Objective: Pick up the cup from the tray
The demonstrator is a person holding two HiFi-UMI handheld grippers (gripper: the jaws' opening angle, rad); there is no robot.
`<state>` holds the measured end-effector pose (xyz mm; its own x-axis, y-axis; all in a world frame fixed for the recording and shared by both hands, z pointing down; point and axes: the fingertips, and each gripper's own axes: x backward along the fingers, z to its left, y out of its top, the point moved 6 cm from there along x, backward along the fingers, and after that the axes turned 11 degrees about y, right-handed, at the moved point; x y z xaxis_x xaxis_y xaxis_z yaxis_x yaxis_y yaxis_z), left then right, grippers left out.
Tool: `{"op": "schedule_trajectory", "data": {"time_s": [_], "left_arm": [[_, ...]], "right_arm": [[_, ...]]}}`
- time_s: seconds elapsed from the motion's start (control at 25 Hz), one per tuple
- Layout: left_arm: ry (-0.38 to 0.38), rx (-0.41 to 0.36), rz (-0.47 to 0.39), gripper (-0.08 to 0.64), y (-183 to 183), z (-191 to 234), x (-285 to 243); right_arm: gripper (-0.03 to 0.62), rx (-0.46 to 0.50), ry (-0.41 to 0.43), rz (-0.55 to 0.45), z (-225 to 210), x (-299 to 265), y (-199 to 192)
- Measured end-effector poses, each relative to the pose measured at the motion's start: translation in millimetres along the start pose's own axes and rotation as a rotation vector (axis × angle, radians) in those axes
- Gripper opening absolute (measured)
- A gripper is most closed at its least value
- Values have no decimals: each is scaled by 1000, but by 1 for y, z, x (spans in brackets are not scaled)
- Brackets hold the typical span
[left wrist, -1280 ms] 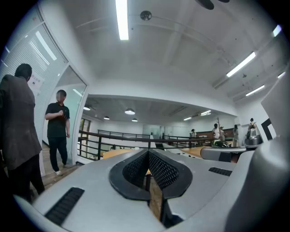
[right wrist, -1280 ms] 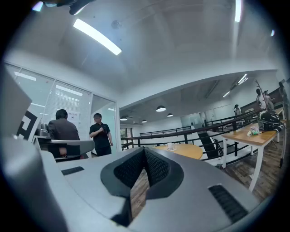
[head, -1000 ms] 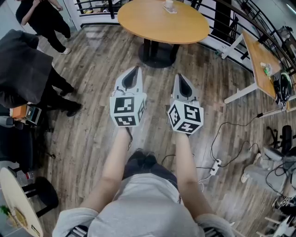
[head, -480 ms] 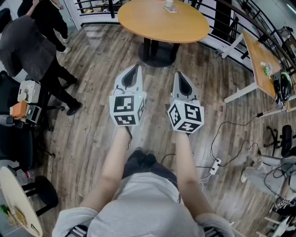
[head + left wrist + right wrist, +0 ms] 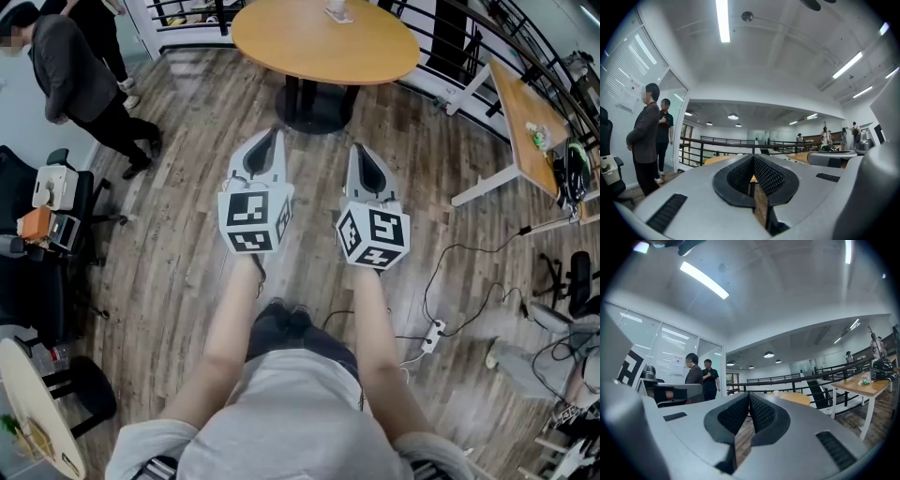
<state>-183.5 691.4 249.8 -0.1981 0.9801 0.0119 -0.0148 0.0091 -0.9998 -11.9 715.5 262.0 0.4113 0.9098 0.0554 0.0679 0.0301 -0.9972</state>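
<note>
A small white cup (image 5: 337,7) stands on a flat tray (image 5: 343,19) at the far edge of the round wooden table (image 5: 319,47), at the top of the head view. In the right gripper view the cup (image 5: 776,393) is a tiny white shape on the table (image 5: 797,398). My left gripper (image 5: 274,141) and right gripper (image 5: 359,152) are held side by side over the wooden floor, well short of the table, pointing toward it. Both are shut with nothing between the jaws. The meshed pads (image 5: 765,174) meet in the left gripper view, and so do the pads (image 5: 759,412) in the right one.
Two people (image 5: 80,66) stand at the far left by a chair with equipment (image 5: 52,202). A black railing (image 5: 469,37) runs behind the table. A desk (image 5: 530,122) is at the right. Cables and a power strip (image 5: 432,338) lie on the floor.
The person in the grey top at the left has walked away toward the upper left. Both grippers have stayed almost still and shut; the head view has shifted slightly.
</note>
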Motion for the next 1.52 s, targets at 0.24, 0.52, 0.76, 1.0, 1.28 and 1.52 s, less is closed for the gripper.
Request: {"op": "schedule_trajectory", "data": {"time_s": [0.24,0.52,0.76,1.0,1.28,1.52], "left_arm": [[1,-8,-10,6,-1,-22,-8],[5,-19,-3,6,-7,-34,-12],[23,-20,-4,6,-8,-27,-34],[26,-15,0,5,-12,-10,-73],[0,-1,2,6,-9,9,-137],[-17,-2,0,6,-7,25,-185]], "right_arm": [[8,-2,3,-5,-25,7,0],[8,-15,10,-7,-41,9,-4],[7,-19,26,8,-47,-15,-10],[7,-14,31,13,-56,-57,-14],[7,-9,10,12,-75,-115,-10],[7,-9,-6,2,-90,-162,-7]]}}
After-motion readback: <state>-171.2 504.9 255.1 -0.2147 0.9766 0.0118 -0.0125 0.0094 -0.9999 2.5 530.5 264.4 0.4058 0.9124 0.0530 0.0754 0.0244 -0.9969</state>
